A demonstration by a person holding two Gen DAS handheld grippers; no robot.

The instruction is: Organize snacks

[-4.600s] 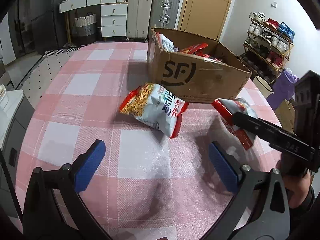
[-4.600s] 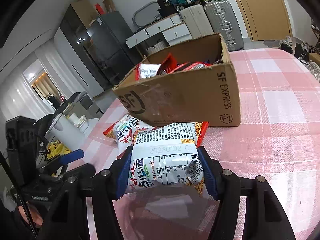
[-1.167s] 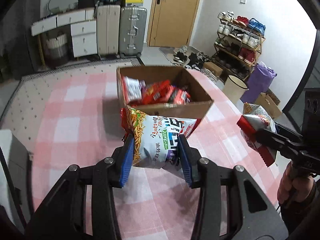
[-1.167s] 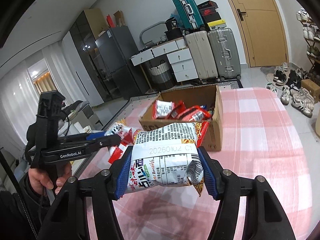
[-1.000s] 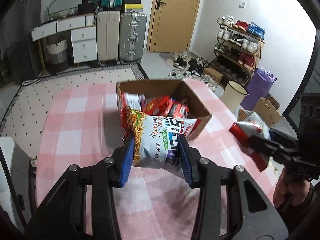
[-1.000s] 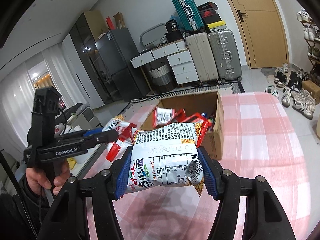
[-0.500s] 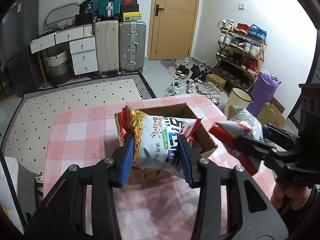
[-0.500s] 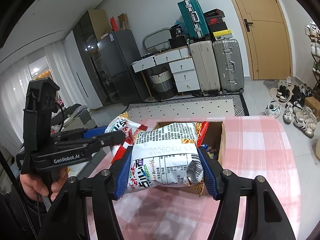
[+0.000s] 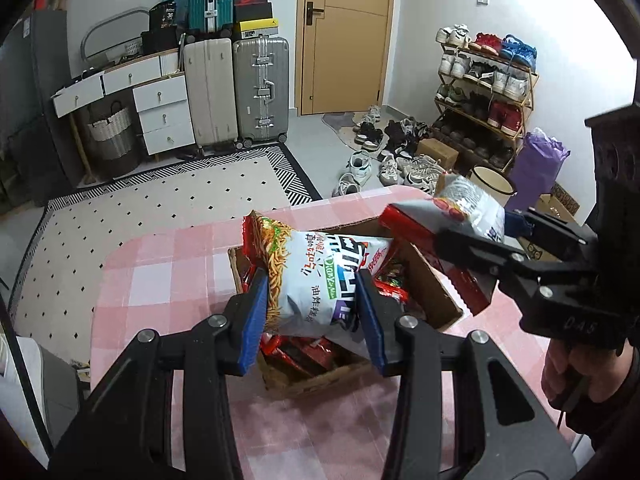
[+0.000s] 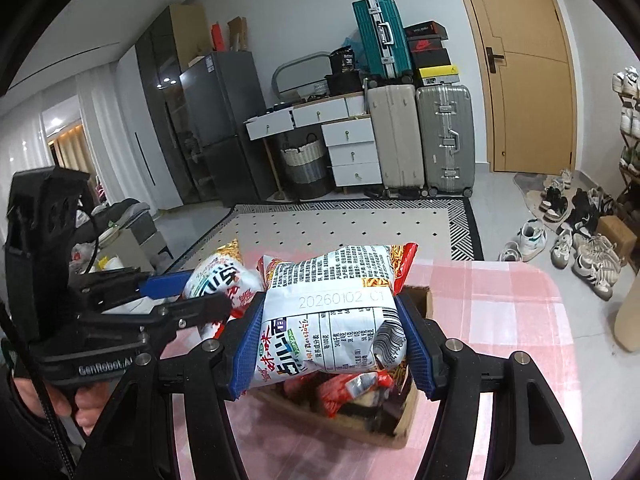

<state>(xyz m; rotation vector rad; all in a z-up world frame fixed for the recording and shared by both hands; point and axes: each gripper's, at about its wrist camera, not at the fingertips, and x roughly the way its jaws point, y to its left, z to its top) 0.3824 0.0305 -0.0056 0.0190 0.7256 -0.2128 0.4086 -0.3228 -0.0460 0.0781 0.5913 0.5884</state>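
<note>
My left gripper (image 9: 312,312) is shut on a white and red noodle snack bag (image 9: 316,276) and holds it in the air above the open cardboard box (image 9: 432,304). My right gripper (image 10: 332,344) is shut on a second white snack bag (image 10: 332,320), also held above the box (image 10: 400,420). The box holds several red snack packets (image 10: 348,394). In the left wrist view the right gripper (image 9: 480,240) with its bag (image 9: 460,204) hangs over the box's right side. In the right wrist view the left gripper (image 10: 188,292) with its bag (image 10: 220,280) is to the left.
The box stands on a table with a pink checked cloth (image 9: 168,280). Beyond its far edge lie a patterned rug (image 9: 168,192), suitcases (image 9: 260,88), white drawers (image 9: 160,108), a shoe rack (image 9: 484,92) and loose shoes on the floor.
Both grippers have risen and tilted down with their bags. They now hang over the open box, which looks smaller and lower than half a second ago.
</note>
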